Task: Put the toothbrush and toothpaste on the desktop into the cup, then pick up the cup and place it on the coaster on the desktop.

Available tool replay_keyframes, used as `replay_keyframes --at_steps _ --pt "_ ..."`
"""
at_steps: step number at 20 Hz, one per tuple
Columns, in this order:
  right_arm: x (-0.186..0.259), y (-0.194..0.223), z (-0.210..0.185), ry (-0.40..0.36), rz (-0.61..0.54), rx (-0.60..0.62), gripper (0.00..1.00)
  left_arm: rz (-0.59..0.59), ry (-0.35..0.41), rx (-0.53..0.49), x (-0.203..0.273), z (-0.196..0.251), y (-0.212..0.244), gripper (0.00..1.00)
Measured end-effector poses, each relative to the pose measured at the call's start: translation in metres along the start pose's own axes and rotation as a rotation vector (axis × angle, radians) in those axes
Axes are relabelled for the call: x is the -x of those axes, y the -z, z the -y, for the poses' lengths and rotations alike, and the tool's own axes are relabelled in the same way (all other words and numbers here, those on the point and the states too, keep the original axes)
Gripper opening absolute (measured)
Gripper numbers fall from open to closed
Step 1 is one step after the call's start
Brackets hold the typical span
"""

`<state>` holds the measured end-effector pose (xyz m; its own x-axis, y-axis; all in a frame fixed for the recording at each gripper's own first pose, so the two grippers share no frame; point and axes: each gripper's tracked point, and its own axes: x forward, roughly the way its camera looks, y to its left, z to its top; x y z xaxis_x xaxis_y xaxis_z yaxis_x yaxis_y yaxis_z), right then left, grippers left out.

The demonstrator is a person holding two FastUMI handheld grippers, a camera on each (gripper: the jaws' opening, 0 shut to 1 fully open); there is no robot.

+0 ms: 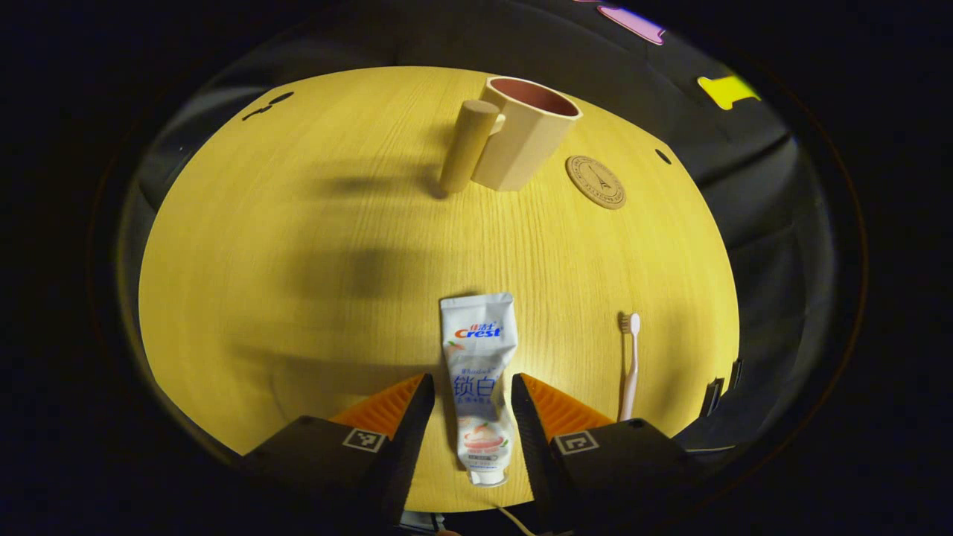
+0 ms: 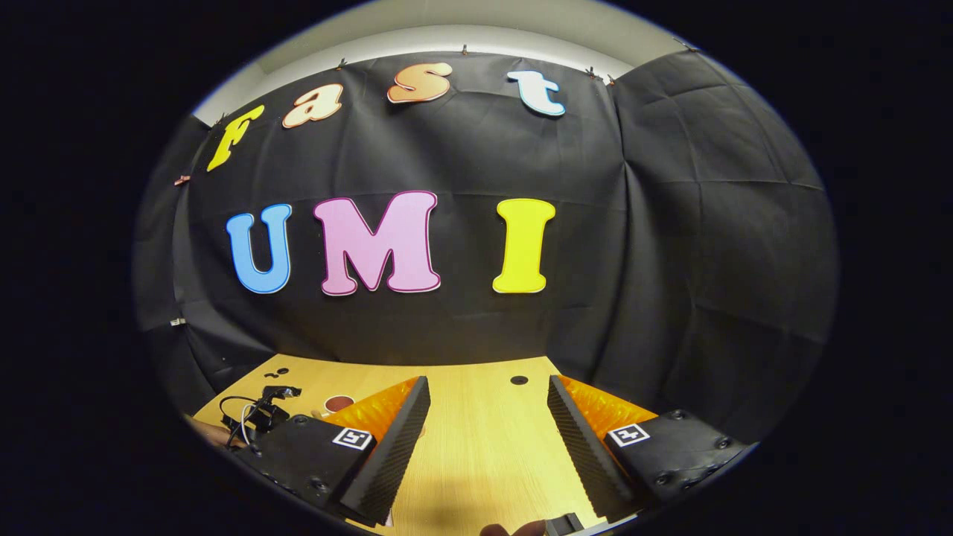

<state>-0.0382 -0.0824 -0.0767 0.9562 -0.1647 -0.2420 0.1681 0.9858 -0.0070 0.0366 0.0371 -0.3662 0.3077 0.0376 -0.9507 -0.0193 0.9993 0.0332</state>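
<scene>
Toothbrush [image 1: 630,365] right of toothpaste [image 1: 479,383]

Toothpaste [image 1: 480,380]: white tube, blue and red print, peach picture near cap; flat on desk [image 1: 298,298], cap toward near edge, crimped end toward cup; lower part between left gripper [image 1: 473,406] fingers, contact unclear; toothbrush [image 1: 630,365]: pale pink handle, white head; flat, just right of tube, roughly parallel; cup [image 1: 528,134]: beige, faceted, reddish inside, thick cylindrical handle; upright, far side; coaster [image 1: 595,182]: round, tan, embossed tower; just right of cup, apart.
</scene>
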Motion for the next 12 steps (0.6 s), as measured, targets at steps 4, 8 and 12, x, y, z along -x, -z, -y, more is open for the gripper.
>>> replay_keyframes --at_steps 4,8,12 --pt "-0.012 0.007 -0.009 -0.028 -0.023 -0.022 0.97 -0.056 0.015 -0.003 -0.006 0.008 0.008 0.40" --pt "-0.022 0.028 -0.028 -0.074 -0.084 -0.022 0.98 -0.071 0.020 -0.031 -0.007 0.015 0.012 0.30" --pt "-0.024 0.081 -0.057 -0.129 -0.259 -0.039 0.98 -0.110 -0.044 -0.125 -0.009 0.014 0.012 0.30"
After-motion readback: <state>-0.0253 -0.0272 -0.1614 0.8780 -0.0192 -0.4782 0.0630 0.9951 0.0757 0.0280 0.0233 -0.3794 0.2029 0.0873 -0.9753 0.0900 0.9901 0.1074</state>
